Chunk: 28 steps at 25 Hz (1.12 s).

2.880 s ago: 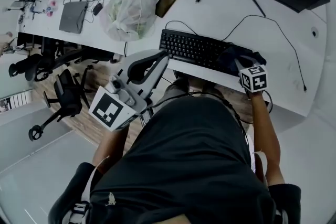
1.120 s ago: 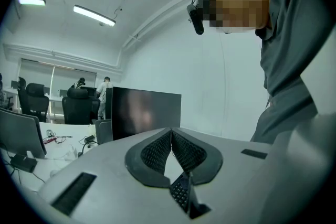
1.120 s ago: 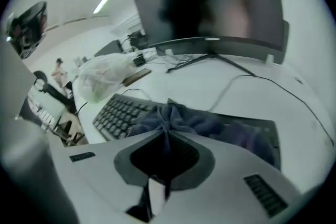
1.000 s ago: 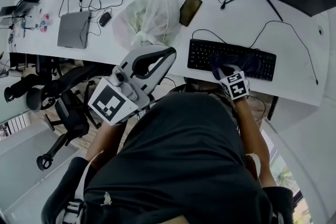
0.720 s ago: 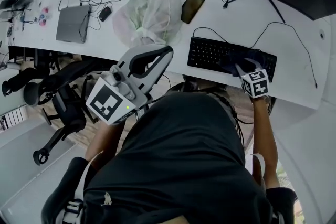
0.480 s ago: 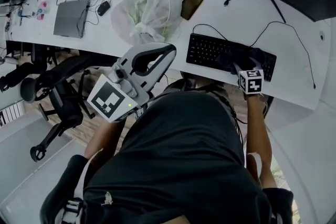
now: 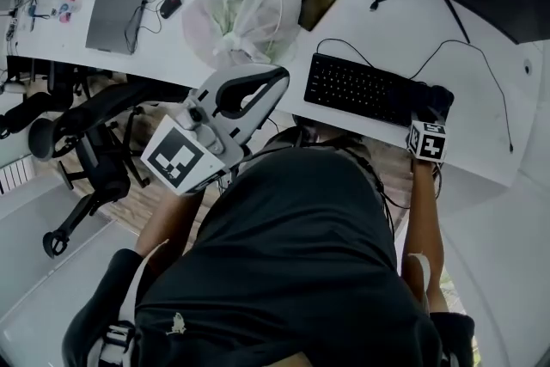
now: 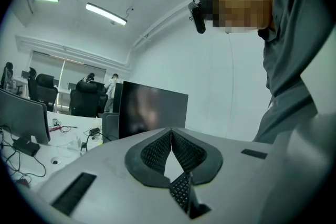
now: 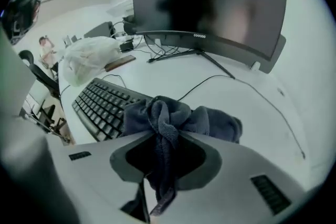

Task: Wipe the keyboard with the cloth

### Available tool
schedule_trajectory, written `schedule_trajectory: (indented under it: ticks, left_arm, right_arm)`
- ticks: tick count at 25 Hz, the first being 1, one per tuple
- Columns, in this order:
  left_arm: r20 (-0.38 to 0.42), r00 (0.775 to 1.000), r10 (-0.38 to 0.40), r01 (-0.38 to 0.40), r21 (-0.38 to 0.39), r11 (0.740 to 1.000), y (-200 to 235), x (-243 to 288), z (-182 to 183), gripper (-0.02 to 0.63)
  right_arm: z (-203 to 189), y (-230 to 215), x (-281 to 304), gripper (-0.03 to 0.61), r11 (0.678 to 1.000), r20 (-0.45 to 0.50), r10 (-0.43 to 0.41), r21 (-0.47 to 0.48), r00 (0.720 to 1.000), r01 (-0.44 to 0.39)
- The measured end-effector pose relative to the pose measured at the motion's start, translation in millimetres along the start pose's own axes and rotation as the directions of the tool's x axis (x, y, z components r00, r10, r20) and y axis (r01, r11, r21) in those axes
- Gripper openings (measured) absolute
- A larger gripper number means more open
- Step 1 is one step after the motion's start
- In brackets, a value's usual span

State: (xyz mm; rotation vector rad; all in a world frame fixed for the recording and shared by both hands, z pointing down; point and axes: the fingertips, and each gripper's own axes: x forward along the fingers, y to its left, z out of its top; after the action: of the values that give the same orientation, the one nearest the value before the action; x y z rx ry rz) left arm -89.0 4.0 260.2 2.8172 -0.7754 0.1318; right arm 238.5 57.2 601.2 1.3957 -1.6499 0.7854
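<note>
Bunched, nubby dark cloth [image 9: 210, 120] overlaps the flat black keyboard [image 9: 100, 105]

The cloth [image 9: 173, 115] is dark blue-grey terry, soft and nubbly, its folds matt. The keyboard [image 9: 102, 105] is black matt plastic. Under the keyboard the surface [image 9: 231, 86] is white and smooth with a low sheen. Beyond the keyboard stand a monitor [image 9: 210, 2] with a glossy dark screen and a bag [image 9: 92, 57] of thin, crinkled, translucent plastic. The left claw [image 8: 171, 136] has a smooth matt grey plastic shell and dark, finely knurled pads [image 8: 156, 152].
</note>
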Motion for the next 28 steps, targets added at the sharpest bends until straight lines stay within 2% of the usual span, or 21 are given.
schedule_trajectory:
  ticks: [1,2,4,5,7,8,9,10,12,13,14,15,16,18,19,20,21,22,25,27,28]
  left_arm:
    - [0.000,1.000,0.001,-0.001,-0.003,1.000,1.5,0.1,-0.7,0.006]
    - [-0.001,1.000,-0.002,0.002,-0.004,1.000,2.5,1.0,-1.4,0.006]
    - [-0.001,1.000,-0.017,0.017,-0.003,1.000,2.8,5.5,-1.6,0.006]
    - [0.001,1.000,-0.026,0.026,-0.001,1.000,2.2,8.1,-0.9,0.006]
    - [0.005,0.999,-0.040,0.040,0.004,0.999,1.1,11.9,2.1,0.006]
    - [0.007,0.999,-0.044,0.044,0.007,0.999,1.4,12.9,3.7,0.006]
    - [0.008,0.999,-0.045,0.044,0.010,0.999,2.7,13.1,5.1,0.006]
    - [0.010,0.999,-0.043,0.043,0.011,0.999,4.8,12.6,6.1,0.006]
    - [0.013,0.999,-0.033,0.033,0.006,0.999,10.3,9.2,6.3,0.006]
    - [0.011,1.000,-0.027,0.027,0.003,1.000,13.0,6.6,5.6,0.006]
    - [0.008,1.000,-0.022,0.022,-0.001,1.000,15.4,4.1,4.4,0.006]
    - [0.005,1.000,-0.020,0.020,-0.006,1.000,17.5,2.3,3.3,0.006]
    - [0.004,1.000,-0.021,0.021,-0.010,1.000,19.0,1.7,3.0,0.006]
    - [0.013,0.999,-0.032,0.032,-0.011,0.999,20.5,3.1,5.3,0.006]
    - [0.019,0.999,-0.038,0.038,-0.007,0.999,20.7,4.0,7.4,0.006]
    - [0.023,0.999,-0.043,0.043,-0.002,0.999,21.1,4.2,9.4,0.006]
    - [0.027,0.999,-0.045,0.045,0.002,0.999,22.1,3.5,11.1,0.006]
    - [0.031,0.999,-0.042,0.042,0.004,0.999,23.9,1.9,12.3,0.006]
    - [0.035,0.999,-0.022,0.022,-0.008,1.000,33.3,-6.8,10.6,0.006]
    - [0.030,0.999,-0.012,0.013,-0.022,1.000,38.7,-11.9,6.3,0.006]
    - [0.029,1.000,-0.012,0.013,-0.028,1.000,40.5,-13.2,4.2,0.006]
  right_arm:
    - [-5.9,15.1,1.2,0.098,1.000,-0.003,0.022,-0.001,1.000,-0.022]
    - [-7.6,41.9,3.1,0.098,0.997,0.001,0.059,-0.043,0.998,-0.059]
    - [0.9,105.6,6.9,0.098,0.971,0.006,0.167,-0.173,0.986,-0.163]
    - [8.6,133.1,7.9,0.098,0.949,0.005,0.238,-0.213,0.971,-0.232]
    - [25.4,164.3,5.5,0.098,0.905,0.002,0.367,-0.233,0.930,-0.356]
    - [33.0,162.0,3.0,0.098,0.900,0.008,0.382,-0.231,0.924,-0.370]
    - [38.5,145.9,0.9,0.098,0.916,0.021,0.351,-0.217,0.936,-0.339]
    - [40.5,119.0,-0.5,0.098,0.945,0.036,0.286,-0.179,0.958,-0.275]
    - [32.2,60.6,-2.7,0.098,0.989,0.044,0.142,-0.036,0.989,-0.141]
    - [24.5,45.8,-3.2,0.098,0.994,0.032,0.108,0.026,0.994,-0.109]
    - [17.5,47.9,-2.6,0.097,0.992,0.018,0.113,0.052,0.993,-0.114]
    - [12.9,67.0,-0.7,0.097,0.987,0.004,0.156,0.037,0.988,-0.156]
    - [11.0,99.2,1.7,0.097,0.974,-0.012,0.227,-0.011,0.974,-0.227]
    - [12.4,175.7,5.7,0.097,0.908,-0.064,0.388,-0.143,0.919,-0.393]
    - [15.4,204.1,6.5,0.097,0.871,-0.088,0.441,-0.197,0.893,-0.450]
    - [21.0,217.9,6.7,0.097,0.852,-0.096,0.462,-0.227,0.882,-0.471]
    - [29.0,215.9,6.5,0.097,0.859,-0.078,0.453,-0.229,0.888,-0.458]
    - [37.6,199.9,5.7,0.097,0.885,-0.042,0.418,-0.207,0.907,-0.417]
    - [41.1,107.0,-0.4,0.097,0.978,0.020,0.196,-0.081,0.980,-0.194]
    - [24.1,64.6,-1.5,0.097,0.996,-0.012,0.083,-0.015,0.996,-0.083]
    - [18.0,64.5,0.7,0.097,0.997,-0.024,0.072,-0.009,0.997,-0.072]
